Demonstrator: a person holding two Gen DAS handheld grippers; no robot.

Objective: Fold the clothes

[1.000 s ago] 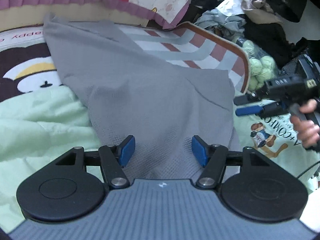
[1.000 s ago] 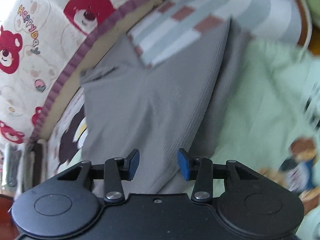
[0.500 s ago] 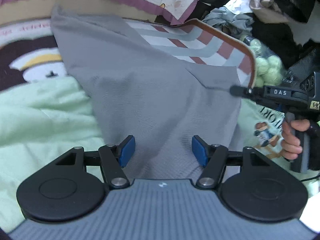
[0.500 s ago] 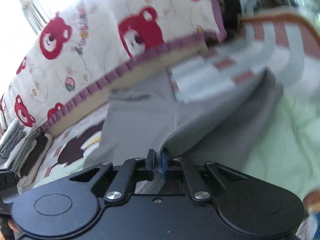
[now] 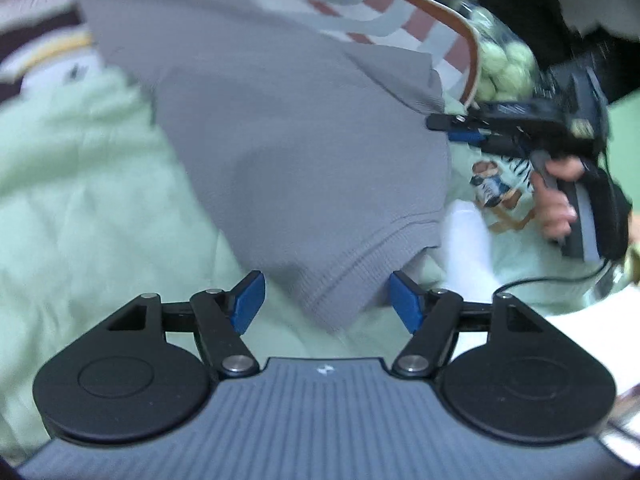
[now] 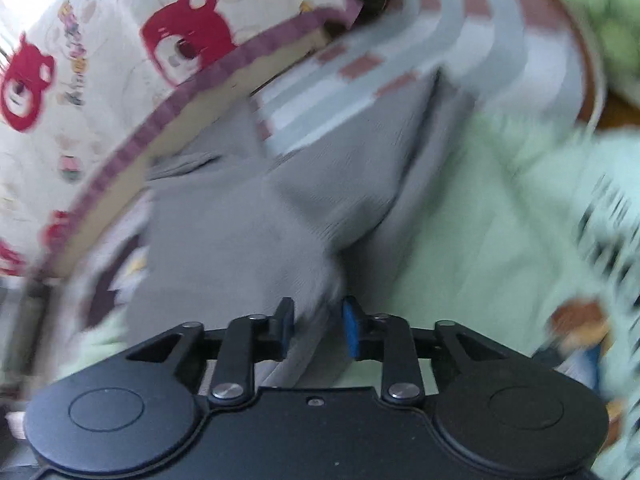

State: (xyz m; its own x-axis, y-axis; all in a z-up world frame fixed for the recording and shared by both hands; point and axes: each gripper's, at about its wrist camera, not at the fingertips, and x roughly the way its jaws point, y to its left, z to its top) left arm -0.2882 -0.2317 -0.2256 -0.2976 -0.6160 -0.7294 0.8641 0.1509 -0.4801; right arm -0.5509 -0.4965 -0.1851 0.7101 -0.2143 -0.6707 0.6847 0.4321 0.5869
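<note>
A grey garment (image 5: 300, 128) lies spread on a pale green quilt (image 5: 80, 208). Its ribbed hem corner (image 5: 340, 292) points between the blue pads of my left gripper (image 5: 326, 306), which is open and just above it. In the left wrist view my right gripper (image 5: 452, 128) is at the garment's right edge, held by a hand (image 5: 556, 196). In the right wrist view the right gripper (image 6: 318, 328) has its fingers a little apart, with a raised fold of the grey garment (image 6: 240, 232) running between them. Both views are motion-blurred.
A striped mat with a brown rim (image 5: 384, 20) lies under the garment's far side. A bear-print pillow (image 6: 140, 52) borders the back. A bag of green balls (image 5: 504, 64) and dark clothes sit at the far right. Something white (image 5: 468, 240) lies by the hem.
The right gripper, shut on the garment's edge half a second ago, now has its fingers parted. The left gripper has pulled back to the hem corner, still open.
</note>
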